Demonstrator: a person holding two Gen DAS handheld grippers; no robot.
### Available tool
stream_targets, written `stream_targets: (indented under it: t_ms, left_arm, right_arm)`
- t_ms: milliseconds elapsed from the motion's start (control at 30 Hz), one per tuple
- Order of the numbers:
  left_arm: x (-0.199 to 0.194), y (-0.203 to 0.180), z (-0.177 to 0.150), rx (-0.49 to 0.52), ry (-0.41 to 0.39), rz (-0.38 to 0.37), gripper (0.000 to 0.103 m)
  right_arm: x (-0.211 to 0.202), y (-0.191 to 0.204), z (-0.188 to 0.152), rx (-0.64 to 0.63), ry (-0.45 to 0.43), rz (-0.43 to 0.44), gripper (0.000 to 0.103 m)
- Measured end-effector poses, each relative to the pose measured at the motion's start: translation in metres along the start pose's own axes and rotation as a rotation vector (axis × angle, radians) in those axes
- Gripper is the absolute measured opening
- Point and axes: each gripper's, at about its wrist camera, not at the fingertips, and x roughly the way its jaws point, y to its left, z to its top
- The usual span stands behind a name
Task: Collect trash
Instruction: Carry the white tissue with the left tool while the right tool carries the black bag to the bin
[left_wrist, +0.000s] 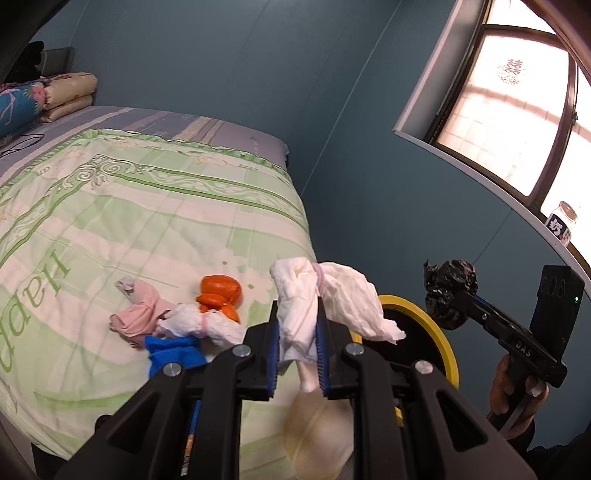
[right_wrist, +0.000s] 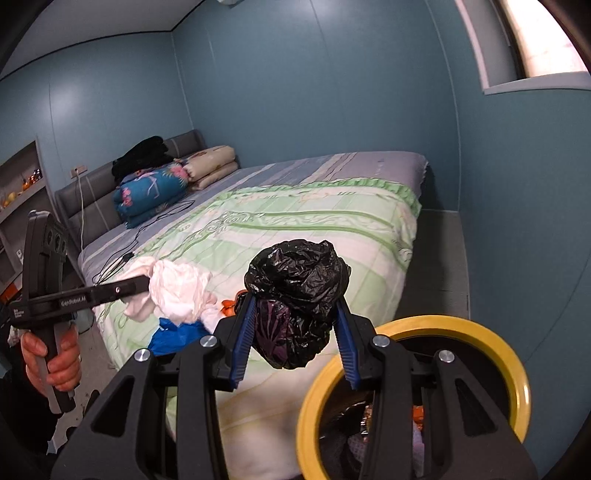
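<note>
My left gripper (left_wrist: 298, 328) is shut on a crumpled white tissue wad (left_wrist: 332, 295), held above the bed's corner; it also shows in the right wrist view (right_wrist: 173, 288). My right gripper (right_wrist: 295, 332) is shut on a crumpled black plastic bag (right_wrist: 297, 291), held just above and left of the yellow-rimmed trash bin (right_wrist: 491, 332); the bag also shows in the left wrist view (left_wrist: 448, 291). On the green quilt (left_wrist: 147, 221) lie an orange wad (left_wrist: 219, 291), a pink wad (left_wrist: 138, 314), a white wad (left_wrist: 195, 325) and a blue piece (left_wrist: 173, 354).
The bin (left_wrist: 441, 332) stands on the floor at the bed's foot corner and holds trash. Folded bedding (right_wrist: 155, 188) and a black cable (right_wrist: 147, 229) lie near the headboard. A jar (left_wrist: 563, 225) stands on the window sill. Blue walls close in on the far side.
</note>
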Motion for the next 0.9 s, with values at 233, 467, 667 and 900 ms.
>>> stream_targets:
  t_ms: [233, 467, 667, 900]
  left_arm:
    - [0.019, -0.028, 0.0, 0.044, 0.04, -0.047, 0.015]
    - [0.041, -0.06, -0.004, 0.106, 0.085, -0.09, 0.015]
    - [0.057, -0.084, -0.009, 0.148, 0.124, -0.124, 0.015]
    - [0.073, -0.107, -0.012, 0.189, 0.162, -0.153, 0.015]
  right_arm:
    - [-0.013, -0.023, 0.005, 0.045, -0.03, -0.052, 0.039]
    - [-0.024, -0.042, 0.004, 0.08, -0.047, -0.095, 0.039]
    - [-0.027, -0.055, 0.0, 0.112, -0.045, -0.12, 0.039]
    - [-0.026, -0.074, -0.005, 0.153, -0.038, -0.141, 0.039]
